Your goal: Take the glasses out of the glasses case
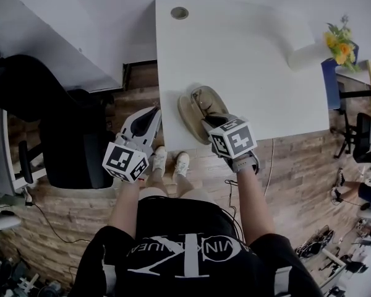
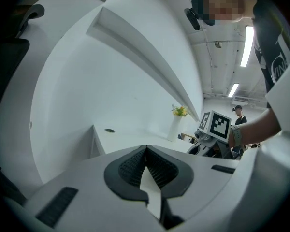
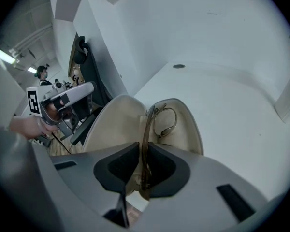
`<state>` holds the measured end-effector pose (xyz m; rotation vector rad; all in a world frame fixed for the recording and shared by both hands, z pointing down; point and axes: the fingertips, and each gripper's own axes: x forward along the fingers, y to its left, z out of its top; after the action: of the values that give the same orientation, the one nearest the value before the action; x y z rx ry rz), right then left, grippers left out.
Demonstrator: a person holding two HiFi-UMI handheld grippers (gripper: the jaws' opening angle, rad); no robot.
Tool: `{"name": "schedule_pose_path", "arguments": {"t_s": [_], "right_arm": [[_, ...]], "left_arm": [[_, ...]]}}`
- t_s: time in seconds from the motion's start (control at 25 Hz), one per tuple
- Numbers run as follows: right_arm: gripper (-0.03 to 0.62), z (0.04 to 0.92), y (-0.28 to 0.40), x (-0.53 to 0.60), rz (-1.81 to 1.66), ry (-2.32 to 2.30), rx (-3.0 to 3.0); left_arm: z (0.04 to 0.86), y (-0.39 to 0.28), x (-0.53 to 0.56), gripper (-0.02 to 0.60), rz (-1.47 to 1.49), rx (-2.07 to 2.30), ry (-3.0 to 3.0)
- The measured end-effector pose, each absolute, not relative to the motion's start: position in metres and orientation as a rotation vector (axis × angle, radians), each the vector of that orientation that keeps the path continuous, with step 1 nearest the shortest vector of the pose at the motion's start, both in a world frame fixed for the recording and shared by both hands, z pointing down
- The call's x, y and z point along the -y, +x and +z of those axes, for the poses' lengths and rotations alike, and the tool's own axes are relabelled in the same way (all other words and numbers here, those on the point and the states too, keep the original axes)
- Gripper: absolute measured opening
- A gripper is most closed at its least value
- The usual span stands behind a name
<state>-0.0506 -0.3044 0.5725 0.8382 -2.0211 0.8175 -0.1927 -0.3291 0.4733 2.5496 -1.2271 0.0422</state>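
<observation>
Both closed | L tongs (image 2: 146, 151) empty | R tongs (image 3: 143, 146) grip glasses (image 3: 159, 124) | head view hides grip

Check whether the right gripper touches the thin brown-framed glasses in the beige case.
Touching. Right gripper view: the right gripper pinches the brown glasses between its jaws.

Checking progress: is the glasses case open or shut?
Open: the glasses case lies with both halves spread, glasses pinched by the right gripper.

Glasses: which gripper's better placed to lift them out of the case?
Right. The right gripper is over the open glasses case with its jaws closed on a temple of the glasses. The left gripper is shut, empty, and off the table, left of the case.
</observation>
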Motion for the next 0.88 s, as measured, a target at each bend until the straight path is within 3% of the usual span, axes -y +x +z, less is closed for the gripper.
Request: {"name": "schedule_pose_path", "arguments": {"t_s": [0.36, 0.88], "right_arm": [[0.040, 0.567, -0.043, 0.309, 1.016, 0.872, 2.069], [0.038, 0.544, -0.052, 0.314, 0.977, 0.891, 2.185]], "left_arm": [[0.481, -0.188, 0.331, 0.015, 0.068, 1.184, 2.551], [0.474, -0.186, 0.333, 0.016, 0.081, 1.176, 2.570]]}}
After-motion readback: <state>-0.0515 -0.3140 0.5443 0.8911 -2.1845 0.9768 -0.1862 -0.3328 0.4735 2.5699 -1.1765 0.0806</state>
